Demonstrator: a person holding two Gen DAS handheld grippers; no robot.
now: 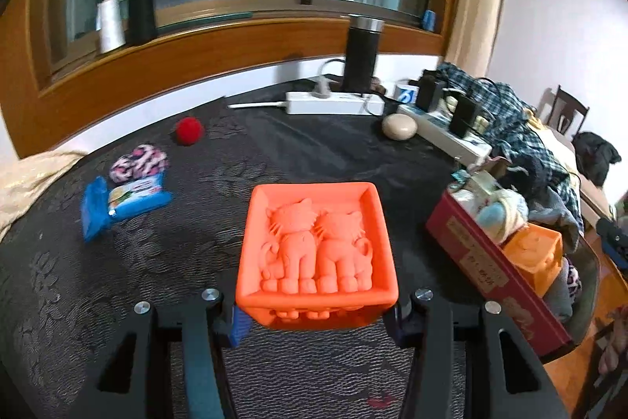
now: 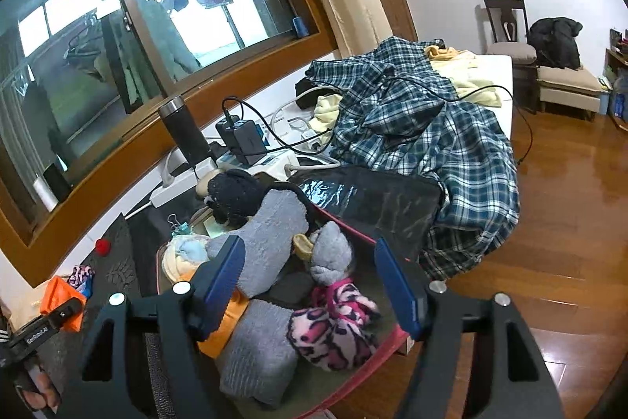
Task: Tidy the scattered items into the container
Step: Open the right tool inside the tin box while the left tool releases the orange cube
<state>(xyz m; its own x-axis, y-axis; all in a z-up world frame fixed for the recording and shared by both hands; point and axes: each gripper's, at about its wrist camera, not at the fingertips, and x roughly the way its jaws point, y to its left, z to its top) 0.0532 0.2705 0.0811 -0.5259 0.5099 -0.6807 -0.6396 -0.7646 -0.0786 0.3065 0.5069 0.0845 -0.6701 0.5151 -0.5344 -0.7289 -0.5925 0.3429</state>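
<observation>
My left gripper [image 1: 318,317] is shut on an orange cube with two cats in relief [image 1: 316,246] and holds it above the dark table. The cube also shows at the far left of the right wrist view [image 2: 59,301]. The red box [image 1: 486,273] stands at the right and holds socks and another orange cube [image 1: 535,258]. On the table's left lie a blue packet [image 1: 125,203], a pink patterned sock [image 1: 139,161] and a red ball [image 1: 189,130]. My right gripper [image 2: 314,285] is open above the box, over grey socks [image 2: 263,250] and a pink patterned sock [image 2: 333,328].
Power strips [image 1: 333,103], chargers, a black flask [image 1: 361,57] and a beige oval object [image 1: 399,127] sit along the back of the table. A plaid shirt [image 2: 424,128] is heaped right of the box. Wooden floor and chairs [image 2: 510,34] lie beyond.
</observation>
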